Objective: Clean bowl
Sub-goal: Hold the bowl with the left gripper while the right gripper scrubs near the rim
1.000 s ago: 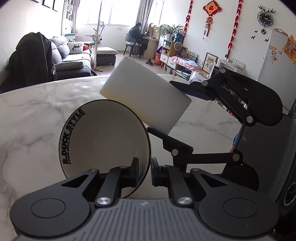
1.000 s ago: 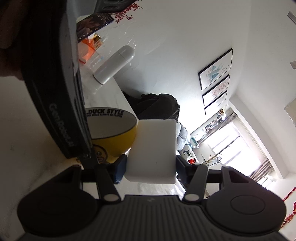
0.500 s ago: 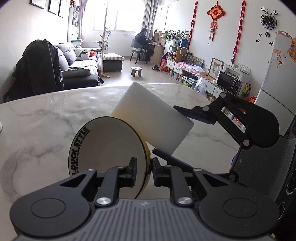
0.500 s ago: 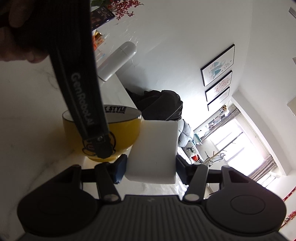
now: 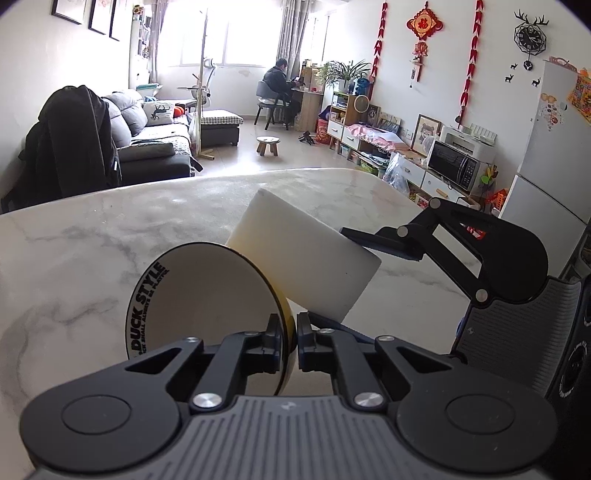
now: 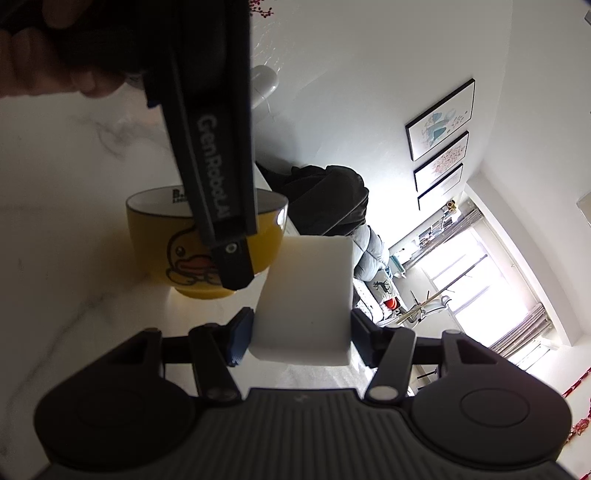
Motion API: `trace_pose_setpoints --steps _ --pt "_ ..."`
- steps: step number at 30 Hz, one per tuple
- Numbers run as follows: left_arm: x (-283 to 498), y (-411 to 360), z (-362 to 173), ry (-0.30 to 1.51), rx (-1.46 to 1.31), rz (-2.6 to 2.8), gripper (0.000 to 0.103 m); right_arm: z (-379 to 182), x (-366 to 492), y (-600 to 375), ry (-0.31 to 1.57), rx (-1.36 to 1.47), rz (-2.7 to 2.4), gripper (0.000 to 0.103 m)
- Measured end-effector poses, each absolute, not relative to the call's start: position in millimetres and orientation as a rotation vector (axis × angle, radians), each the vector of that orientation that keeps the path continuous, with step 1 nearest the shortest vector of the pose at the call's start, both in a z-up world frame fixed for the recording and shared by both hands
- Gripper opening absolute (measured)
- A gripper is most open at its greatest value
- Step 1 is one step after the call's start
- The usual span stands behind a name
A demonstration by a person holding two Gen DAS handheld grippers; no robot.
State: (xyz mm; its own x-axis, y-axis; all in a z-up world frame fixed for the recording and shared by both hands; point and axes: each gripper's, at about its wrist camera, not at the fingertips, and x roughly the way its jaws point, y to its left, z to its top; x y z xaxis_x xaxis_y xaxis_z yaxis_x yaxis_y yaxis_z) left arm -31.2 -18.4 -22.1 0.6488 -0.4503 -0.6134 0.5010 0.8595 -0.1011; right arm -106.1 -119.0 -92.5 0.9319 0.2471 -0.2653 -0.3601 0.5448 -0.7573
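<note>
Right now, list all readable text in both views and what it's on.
"DUCK STYLE": black band inside the bowl rim, first letters hidden by the left gripper; the smaller line beneath is too blurred to read.
"GenRoboLAI", last letters uncertain: side of the left gripper, right wrist view.
Red wall ornament: one character, too small to read.
Clock, fridge stickers: no legible text.

Inside the rim of the bowl (image 5: 207, 295), black letters read "DUCK STYLE"; the smaller line beside them is unreadable. The left gripper (image 6: 218, 177) carries the white word "GenRobot.AI".
</note>
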Motion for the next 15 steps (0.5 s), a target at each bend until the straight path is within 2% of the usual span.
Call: trace_pose_setpoints --steps 15 --pt "-34.1 -15.9 -29.0 0.698 0.084 -0.566 0.008 -82.2 -114.1 -112.0 0.058 -0.948 0.358 0.06"
